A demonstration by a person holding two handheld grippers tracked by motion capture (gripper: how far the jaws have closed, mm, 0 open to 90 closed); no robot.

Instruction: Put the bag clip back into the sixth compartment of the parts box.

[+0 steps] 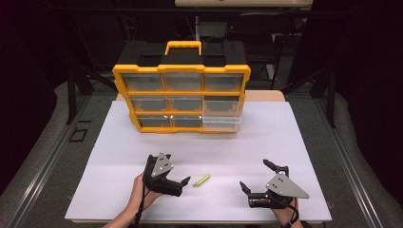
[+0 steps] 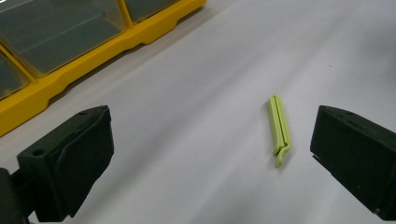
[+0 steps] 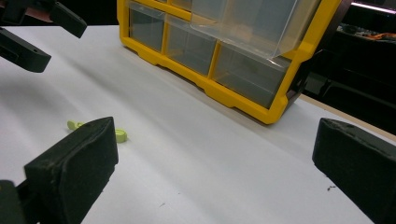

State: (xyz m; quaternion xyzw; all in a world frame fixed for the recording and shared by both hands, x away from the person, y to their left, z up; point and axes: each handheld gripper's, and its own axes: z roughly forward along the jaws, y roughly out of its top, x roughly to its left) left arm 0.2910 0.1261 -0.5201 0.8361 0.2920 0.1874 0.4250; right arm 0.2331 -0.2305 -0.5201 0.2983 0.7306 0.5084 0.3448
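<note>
Left gripper [image 1: 186, 181]: near left part of the white table surface [image 1: 119, 152], held in a hand [image 1: 138, 194] coming in from the near edge; jaws spread wide with nothing between the pads; its grey three-cornered plate faces up; in the left gripper view the two black jaws rise at either side with bare white surface between them.

Lime-green clip [image 1: 201, 180]: a slim closed plastic clip lying flat on the white surface, just to the right of the left gripper's jaw tips and apart from them; in the left gripper view the clip [image 2: 279, 129] lies ahead between the jaws, nearer the right-hand one, untouched; nothing stands between clip and gripper; in the right gripper view the clip [image 3: 119, 135] shows partly hidden behind that gripper's own jaw.

Right gripper [image 1: 256, 176]: near right part of the table, well apart from the clip; jaws wide apart and empty; held by a hand at the near edge.

Yellow organiser case [image 1: 181, 97]: stands upright at the far middle of the table, carry handle [image 1: 183, 46] on top; three rows of clear-fronted drawers; the lower right drawer [image 1: 221, 114] is pulled forward out of its frame; well beyond both grippers and the clip.

Surroundings: dark stands and frames behind the table; grey padded floor to left and right.
</note>
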